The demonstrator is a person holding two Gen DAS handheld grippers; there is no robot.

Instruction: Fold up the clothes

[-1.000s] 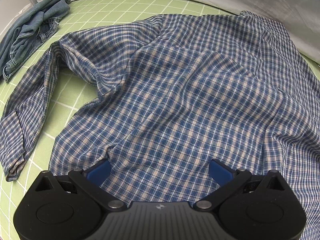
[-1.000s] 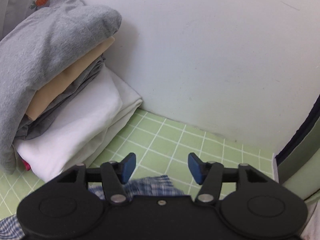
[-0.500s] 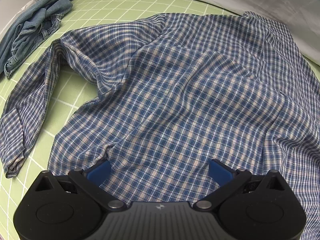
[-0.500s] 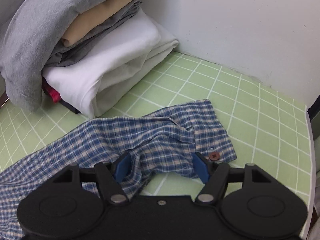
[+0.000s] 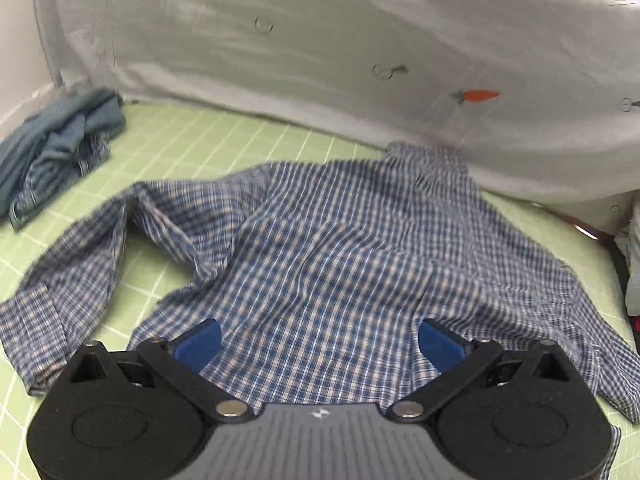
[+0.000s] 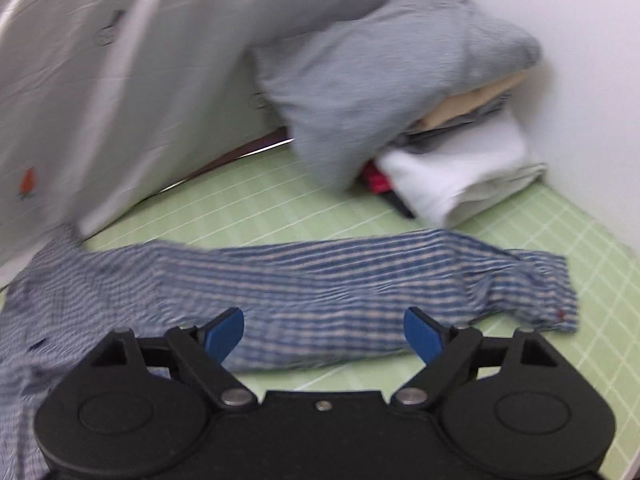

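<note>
Fingers (image 5: 198,344) of both grippers are wide, holding nothing; left gripper (image 5: 320,344) over the shirt (image 5: 340,264); right gripper (image 6: 324,334) over its sleeve (image 6: 340,276).

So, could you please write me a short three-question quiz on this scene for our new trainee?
1. True or false: the left gripper is shut on the plaid shirt.
2. Multiple choice: beside the stack of folded clothes, the shirt sleeve lies (a) stretched out on the green grid mat, (b) rolled up, (c) on top of the stack.
3. Fill in: the crumpled garment at the mat's far left is ____ in colour.

Key: 1 false; 2 a; 3 blue.
</note>
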